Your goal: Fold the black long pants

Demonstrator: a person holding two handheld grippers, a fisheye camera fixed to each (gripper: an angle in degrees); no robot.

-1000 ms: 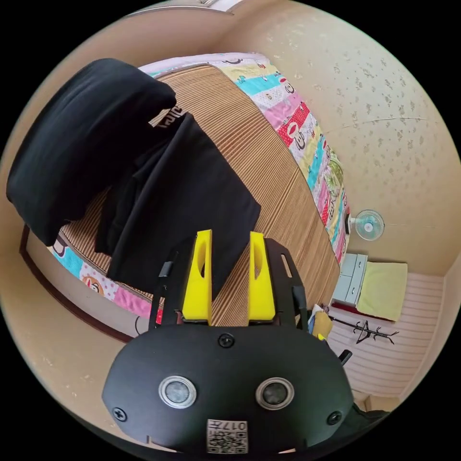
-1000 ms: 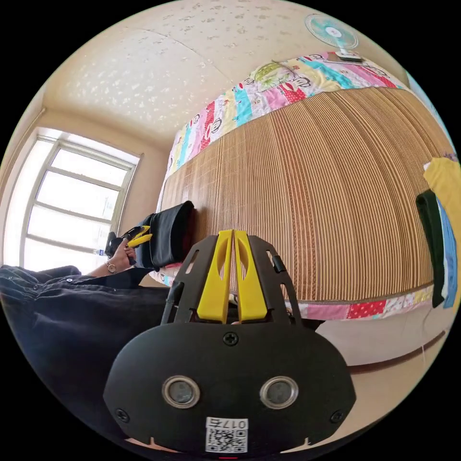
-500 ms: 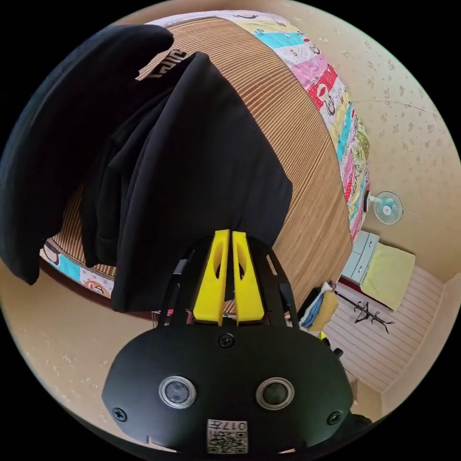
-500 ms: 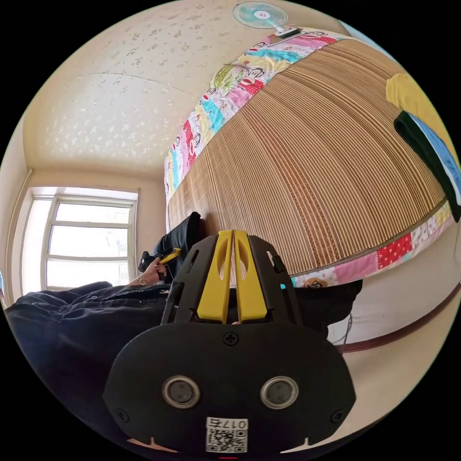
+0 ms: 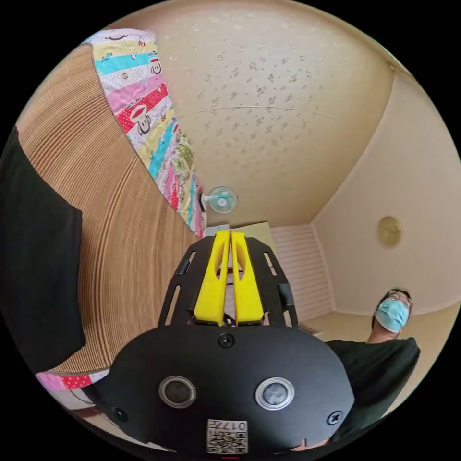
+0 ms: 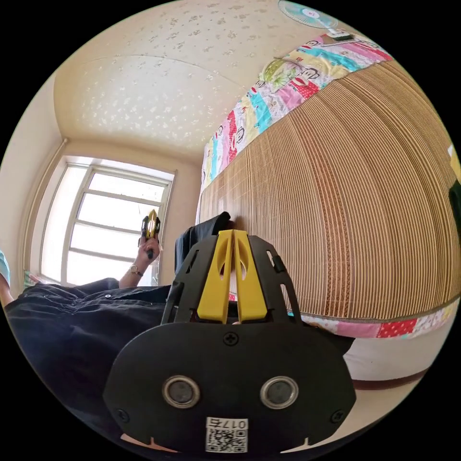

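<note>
The folded black pants (image 5: 38, 269) lie on the bamboo mat (image 5: 120, 216) at the left edge of the left gripper view. In the right gripper view the black pants (image 6: 199, 235) show edge-on as a low stack near the mat's end. My left gripper (image 5: 229, 235) is shut with nothing between its jaws, lifted off the pants and aimed at the wall. A hand holds that left gripper (image 6: 151, 225) up in front of the window. My right gripper (image 6: 233, 234) is shut and holds nothing, just beside the pants' edge.
The bamboo mat (image 6: 360, 216) covers a bed with a colourful quilt (image 5: 153, 125). A small fan (image 5: 221, 199) stands past the bed's far end. The person's dark top (image 5: 374, 365) and dark clothing (image 6: 72, 326) are close by. Other garments (image 6: 454, 192) hang at the mat's right edge.
The left gripper went from open over the pants to shut, then rose away from them and swung toward the wall. The right gripper stayed shut beside the mat.
</note>
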